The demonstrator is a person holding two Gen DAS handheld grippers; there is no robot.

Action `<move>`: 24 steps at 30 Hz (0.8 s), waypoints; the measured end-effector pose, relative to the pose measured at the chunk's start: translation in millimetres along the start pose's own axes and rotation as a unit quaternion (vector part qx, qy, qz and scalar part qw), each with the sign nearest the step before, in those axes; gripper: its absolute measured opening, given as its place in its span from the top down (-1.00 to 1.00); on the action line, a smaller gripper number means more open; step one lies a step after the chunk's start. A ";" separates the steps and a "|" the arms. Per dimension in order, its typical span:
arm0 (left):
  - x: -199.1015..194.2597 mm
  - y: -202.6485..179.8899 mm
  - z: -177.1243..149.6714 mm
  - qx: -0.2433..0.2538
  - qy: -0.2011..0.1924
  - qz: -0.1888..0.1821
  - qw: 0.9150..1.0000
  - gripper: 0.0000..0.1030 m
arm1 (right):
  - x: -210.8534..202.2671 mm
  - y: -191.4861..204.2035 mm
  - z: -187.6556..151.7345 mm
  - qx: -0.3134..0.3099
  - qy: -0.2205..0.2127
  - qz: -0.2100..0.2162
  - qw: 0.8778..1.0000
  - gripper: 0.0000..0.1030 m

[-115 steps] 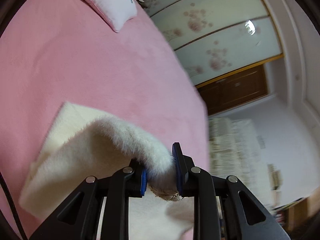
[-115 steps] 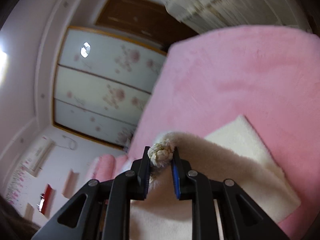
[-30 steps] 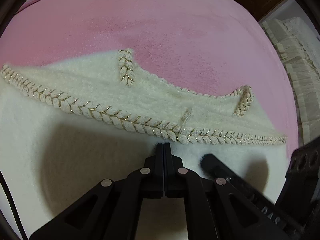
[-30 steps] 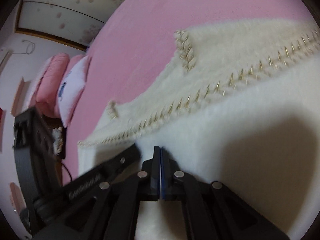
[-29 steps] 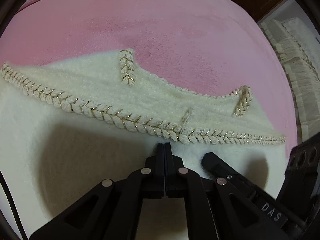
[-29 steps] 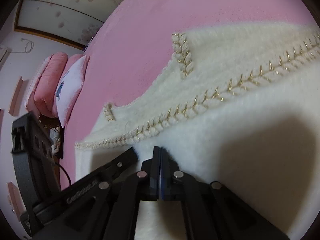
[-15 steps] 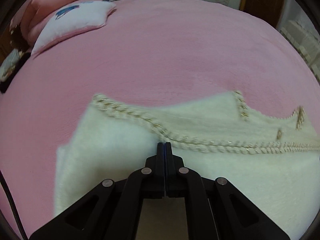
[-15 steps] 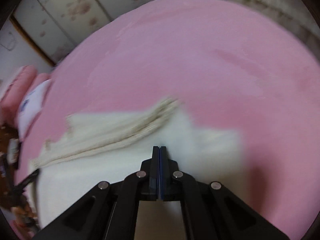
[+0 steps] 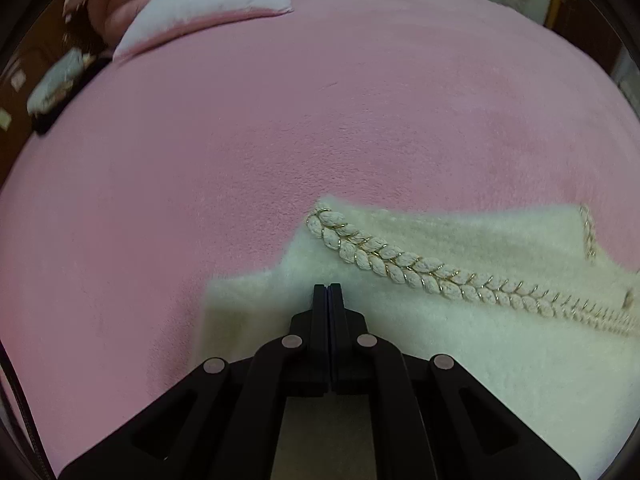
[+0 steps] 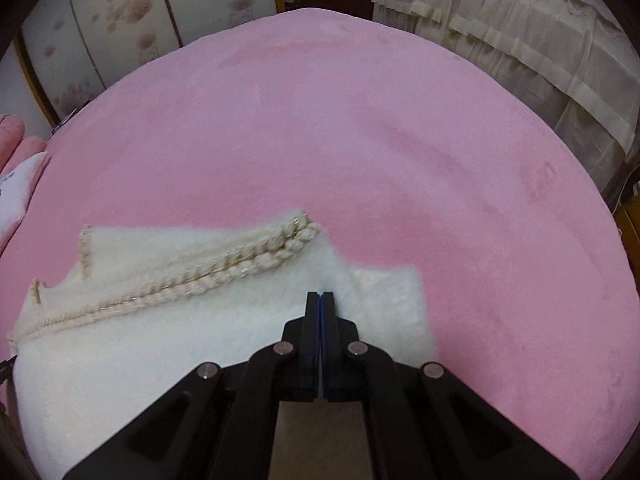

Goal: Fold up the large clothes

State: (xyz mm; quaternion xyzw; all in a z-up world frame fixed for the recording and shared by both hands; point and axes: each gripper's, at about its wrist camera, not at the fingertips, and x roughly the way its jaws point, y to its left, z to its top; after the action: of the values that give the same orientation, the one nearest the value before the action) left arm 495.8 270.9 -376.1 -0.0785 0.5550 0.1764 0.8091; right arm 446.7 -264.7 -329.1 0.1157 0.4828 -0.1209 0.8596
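A folded cream fluffy garment (image 9: 500,344) with braided gold-thread trim (image 9: 384,258) lies flat on the pink bed. My left gripper (image 9: 327,286) is shut and empty, its tips over the garment's left end. In the right wrist view the same garment (image 10: 168,320) shows with its braided trim (image 10: 256,260). My right gripper (image 10: 319,294) is shut and empty over the garment's right end, near a stepped corner (image 10: 392,292).
The pink bedspread (image 9: 280,120) stretches beyond the garment. A white and pink pillow (image 9: 216,4) lies at the far left. A cream ruffled bed skirt or curtain (image 10: 540,40) and floral wardrobe doors (image 10: 120,20) stand beyond the bed.
Both grippers let go of the garment's trim and shut empty. They have since swung apart, the left toward the garment's left end and the right toward its right end.
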 end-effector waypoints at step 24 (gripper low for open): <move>-16.5 25.2 -20.8 -0.007 -0.034 -0.032 0.999 0.99 | 5.5 223.3 -84.9 -0.218 0.267 0.084 0.935 1.00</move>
State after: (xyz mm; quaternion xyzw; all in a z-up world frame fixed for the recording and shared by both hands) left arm 463.0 284.2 -366.9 -0.0962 0.5234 0.1570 0.8320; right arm 452.8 -27.6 -358.6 -0.0065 0.6973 0.0952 0.7104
